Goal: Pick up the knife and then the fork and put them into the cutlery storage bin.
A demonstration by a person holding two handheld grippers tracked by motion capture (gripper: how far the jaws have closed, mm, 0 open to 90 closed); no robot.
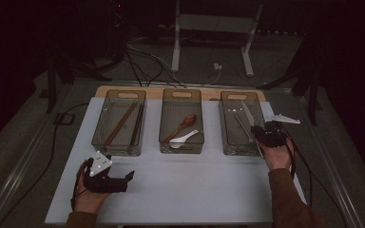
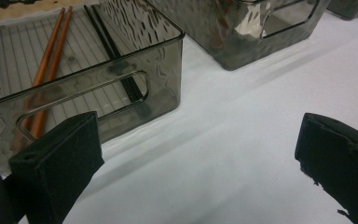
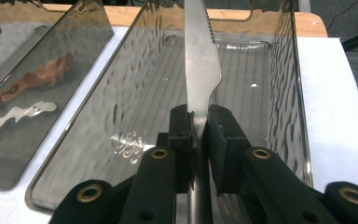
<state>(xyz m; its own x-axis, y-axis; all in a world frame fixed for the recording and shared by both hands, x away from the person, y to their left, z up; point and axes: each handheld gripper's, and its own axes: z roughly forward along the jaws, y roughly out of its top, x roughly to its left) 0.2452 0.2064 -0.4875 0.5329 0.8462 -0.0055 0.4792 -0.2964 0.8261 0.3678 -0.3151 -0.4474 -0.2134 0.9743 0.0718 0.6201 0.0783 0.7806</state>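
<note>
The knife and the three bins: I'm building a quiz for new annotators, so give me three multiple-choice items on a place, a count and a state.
1. Over which bin is the knife held?
A. left bin
B. middle bin
C. right bin

2. How many spoons lie in the middle bin?
A. one
B. two
C. four

3. How do the left tongs stand?
A. open, with nothing between them
B. shut on chopsticks
C. shut on a spoon

Answers: 1 C, the right tongs hold the blade above the right bin. 2 B, a red spoon and a white spoon lie there. 3 A, the jaws stand wide apart over the bare table.
</note>
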